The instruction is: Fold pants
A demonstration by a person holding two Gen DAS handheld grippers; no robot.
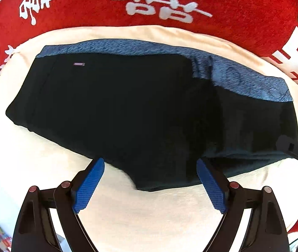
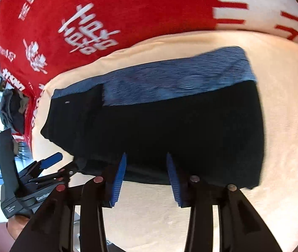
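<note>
From the left wrist camera, the black pants (image 1: pixel 132 109) lie folded on a cream cloth (image 1: pixel 144 216), their blue patterned waistband (image 1: pixel 228 71) along the far edge and a red blanket with white characters (image 1: pixel 243 10) beyond. The left gripper (image 1: pixel 150 167) hangs above the near hem with its blue pads (image 1: pixel 89 185) spread wide, one over bare cream cloth and one over the black fabric, and nothing is caught between them. The tip of the right gripper (image 1: pixel 296 149) pokes in at the right edge over the hem. From the right wrist camera, the pants (image 2: pixel 170 130) fill the middle, waistband (image 2: pixel 170 84) away from the camera. The right gripper (image 2: pixel 145 157) stands partly open over the near edge, holding nothing. The left gripper (image 2: pixel 50 163) shows at the lower left beside the pants' corner.
</note>
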